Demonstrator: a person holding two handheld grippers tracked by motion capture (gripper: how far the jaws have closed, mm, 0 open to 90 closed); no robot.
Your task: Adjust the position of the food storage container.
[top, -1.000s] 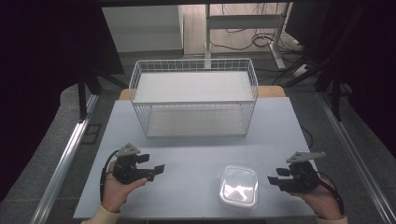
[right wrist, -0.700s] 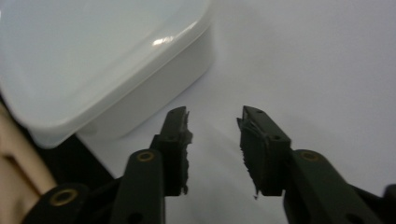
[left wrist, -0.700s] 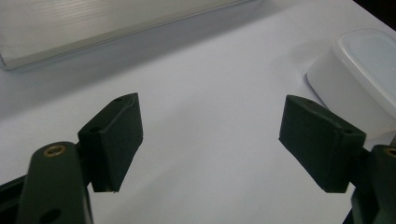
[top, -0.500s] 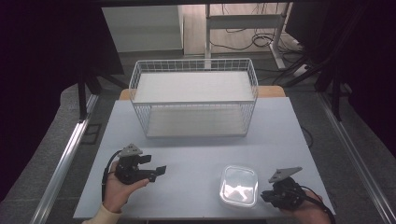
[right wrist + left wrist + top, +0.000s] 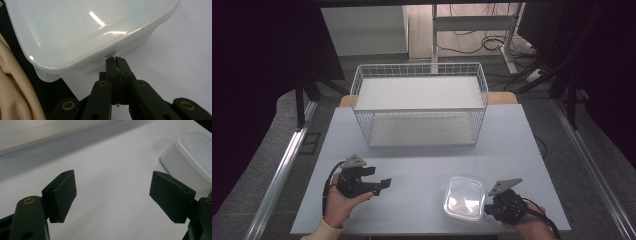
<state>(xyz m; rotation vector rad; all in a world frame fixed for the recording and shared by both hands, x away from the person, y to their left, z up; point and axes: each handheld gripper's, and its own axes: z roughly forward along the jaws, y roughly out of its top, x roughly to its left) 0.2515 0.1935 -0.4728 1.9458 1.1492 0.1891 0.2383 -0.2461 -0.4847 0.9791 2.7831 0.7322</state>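
Observation:
A clear plastic container (image 5: 464, 197) with a lid sits near the table's front edge, right of centre. My right gripper (image 5: 486, 208) lies against its right side. In the right gripper view the jaws have just been closing and stand shut (image 5: 116, 59), tips touching a small tab under the lid's rim of the container (image 5: 82, 30). Whether they pinch the tab I cannot tell. My left gripper (image 5: 381, 176) rests in a hand at the front left, pointing right, open (image 5: 112, 190) with only bare table between its pads. The container (image 5: 192, 152) lies beyond it.
A white wire basket (image 5: 419, 109) stands at the back middle of the light grey table (image 5: 427, 160). The table's front edge runs just below both hands. Dark floor and metal rails flank the table.
My right gripper has slid left and toward the front edge, up against the container's side, and its jaws have gone from open to shut. The left gripper has stayed put.

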